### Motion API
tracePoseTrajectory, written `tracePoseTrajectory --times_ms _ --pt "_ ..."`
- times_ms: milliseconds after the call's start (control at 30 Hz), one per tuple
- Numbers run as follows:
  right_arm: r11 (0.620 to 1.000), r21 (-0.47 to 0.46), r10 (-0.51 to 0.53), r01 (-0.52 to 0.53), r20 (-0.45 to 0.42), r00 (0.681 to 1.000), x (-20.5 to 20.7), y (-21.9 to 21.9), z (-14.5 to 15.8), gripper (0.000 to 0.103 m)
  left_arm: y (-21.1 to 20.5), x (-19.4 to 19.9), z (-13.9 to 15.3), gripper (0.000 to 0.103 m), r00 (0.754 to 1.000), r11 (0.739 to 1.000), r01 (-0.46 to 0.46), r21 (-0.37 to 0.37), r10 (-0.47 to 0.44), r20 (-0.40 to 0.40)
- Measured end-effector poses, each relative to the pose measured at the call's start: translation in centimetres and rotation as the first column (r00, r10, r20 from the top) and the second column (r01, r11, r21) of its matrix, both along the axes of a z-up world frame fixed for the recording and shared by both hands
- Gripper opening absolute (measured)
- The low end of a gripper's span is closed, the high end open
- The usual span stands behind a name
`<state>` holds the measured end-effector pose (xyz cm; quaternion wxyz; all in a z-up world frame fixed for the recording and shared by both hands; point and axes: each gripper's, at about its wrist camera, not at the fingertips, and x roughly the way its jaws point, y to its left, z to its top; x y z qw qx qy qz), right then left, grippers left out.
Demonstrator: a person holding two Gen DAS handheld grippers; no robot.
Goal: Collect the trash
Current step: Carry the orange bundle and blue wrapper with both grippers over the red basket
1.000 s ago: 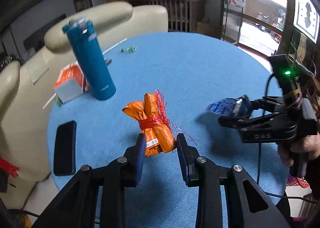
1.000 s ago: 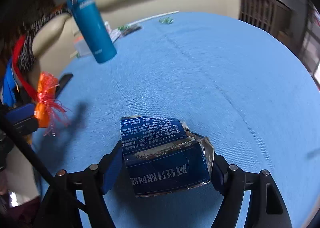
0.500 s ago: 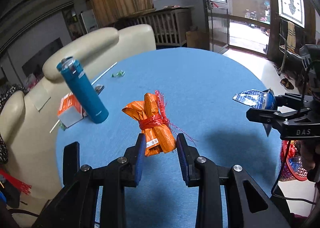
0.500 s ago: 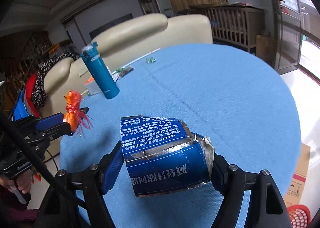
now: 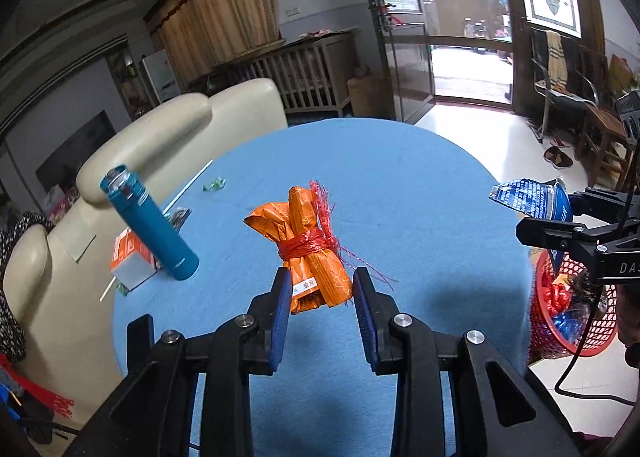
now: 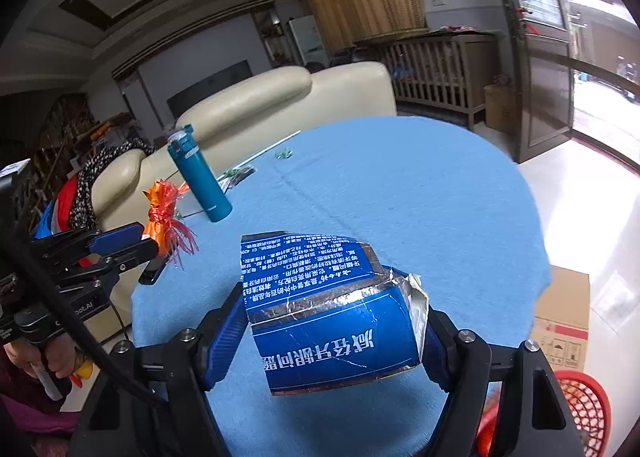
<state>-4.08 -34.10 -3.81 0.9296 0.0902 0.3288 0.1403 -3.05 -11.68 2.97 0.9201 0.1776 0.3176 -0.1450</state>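
Note:
My left gripper (image 5: 320, 297) is shut on an orange wrapper bundle (image 5: 308, 245) tied with red string, held above the round blue table (image 5: 400, 185). My right gripper (image 6: 334, 341) is shut on a torn blue carton (image 6: 328, 309) with a foil lining, held above the table's near edge. In the left wrist view the right gripper (image 5: 560, 217) with the carton (image 5: 528, 199) hangs over a red mesh basket (image 5: 572, 313) on the floor. In the right wrist view the left gripper (image 6: 136, 241) holds the bundle (image 6: 164, 213) at the left, and the basket's rim (image 6: 584, 409) shows at bottom right.
A teal bottle (image 5: 152, 229), an orange-and-white box (image 5: 132, 261), a black phone (image 5: 140, 337), a white stick (image 5: 188, 187) and small green scraps (image 5: 214, 185) are on the table's left side. A cream sofa (image 5: 168, 129) stands behind. A cardboard box (image 6: 560, 321) sits on the floor.
Both grippers have risen with their loads, and the table looks farther below. The right gripper moved right, out past the table's edge over the red basket.

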Motion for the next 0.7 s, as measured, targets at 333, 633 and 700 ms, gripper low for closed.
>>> tracePoseTrajectory --times_ms 333,633,700 --pt "0.995 0.033 -0.092 0.091 0.027 0.995 -3.7 -4.4 0.6 0.078 -4.0 -2.1 1.0 0.033 0.996 0.996 0.08 0.039 -0.081 0.035" --pt "0.981 0.068 -0.183 0.18 0.038 0.982 -7.1 -8.5 0.4 0.078 -7.9 -3.8 1.4 0.033 0.984 0.983 0.163 0.082 -0.168 0.058" --pt "0.978 0.073 -0.2 0.197 0.042 0.979 -7.9 -9.3 0.4 0.078 -8.8 -4.1 1.5 0.033 0.98 0.979 0.182 0.089 -0.188 0.058"
